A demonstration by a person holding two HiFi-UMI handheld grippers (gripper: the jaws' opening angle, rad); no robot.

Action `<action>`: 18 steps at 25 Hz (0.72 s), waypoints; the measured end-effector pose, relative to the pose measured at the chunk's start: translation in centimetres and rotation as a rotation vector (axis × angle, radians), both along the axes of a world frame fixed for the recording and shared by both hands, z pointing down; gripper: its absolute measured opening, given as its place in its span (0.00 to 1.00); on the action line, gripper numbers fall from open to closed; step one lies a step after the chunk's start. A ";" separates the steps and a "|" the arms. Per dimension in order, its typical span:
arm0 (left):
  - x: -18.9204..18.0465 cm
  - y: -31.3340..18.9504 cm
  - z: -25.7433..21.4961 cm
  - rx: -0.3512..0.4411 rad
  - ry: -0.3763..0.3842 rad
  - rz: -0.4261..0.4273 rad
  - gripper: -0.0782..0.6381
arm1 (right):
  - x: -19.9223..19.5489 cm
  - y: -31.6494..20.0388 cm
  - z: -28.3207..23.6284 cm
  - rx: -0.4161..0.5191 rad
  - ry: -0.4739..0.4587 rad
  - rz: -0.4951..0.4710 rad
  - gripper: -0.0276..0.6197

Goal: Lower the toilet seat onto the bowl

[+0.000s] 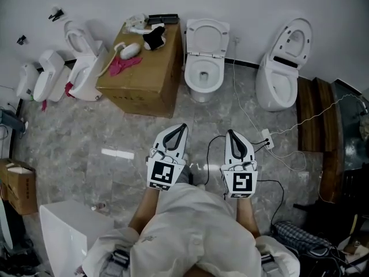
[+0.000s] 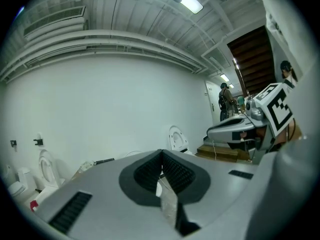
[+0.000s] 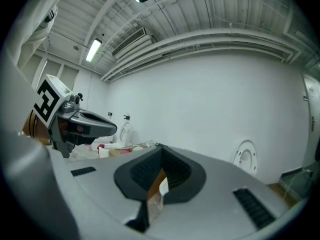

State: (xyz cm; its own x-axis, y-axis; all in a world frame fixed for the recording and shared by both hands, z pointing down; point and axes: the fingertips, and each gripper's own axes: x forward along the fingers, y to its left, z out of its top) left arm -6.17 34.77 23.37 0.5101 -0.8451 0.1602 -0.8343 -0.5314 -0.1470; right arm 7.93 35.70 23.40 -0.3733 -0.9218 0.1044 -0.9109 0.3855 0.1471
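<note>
L to R: cardboard box point(image 1: 141, 77) w/ clutter on top. My left gripper point(image 1: 182, 127) has its jaws shut on nothing and is held low near my body. The toilet point(image 1: 203, 74) sits ahead at the wall, well apart from both grippers. Its seat point(image 1: 206, 36) looks raised, upright. My right gripper point(image 1: 229, 133) is also closed & empty. The seat is prob. rigid plastic: light, smooth, hinged at the back. I'd take its top rim & ease it down, since it could slam if dropped.
</note>
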 end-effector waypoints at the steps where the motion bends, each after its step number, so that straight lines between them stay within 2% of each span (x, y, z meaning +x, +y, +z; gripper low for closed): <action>1: -0.2 -0.9 0.1 -0.003 0.000 0.005 0.13 | -0.2 -0.8 0.1 -0.003 0.005 0.005 0.05; 9: -2.3 -7.7 0.0 -0.007 0.005 0.064 0.13 | -2.3 -7.0 0.9 -0.027 0.010 0.057 0.05; 18: -5.3 -14.6 -0.2 0.003 0.011 0.117 0.13 | -5.1 -13.4 0.4 -0.012 0.034 0.115 0.05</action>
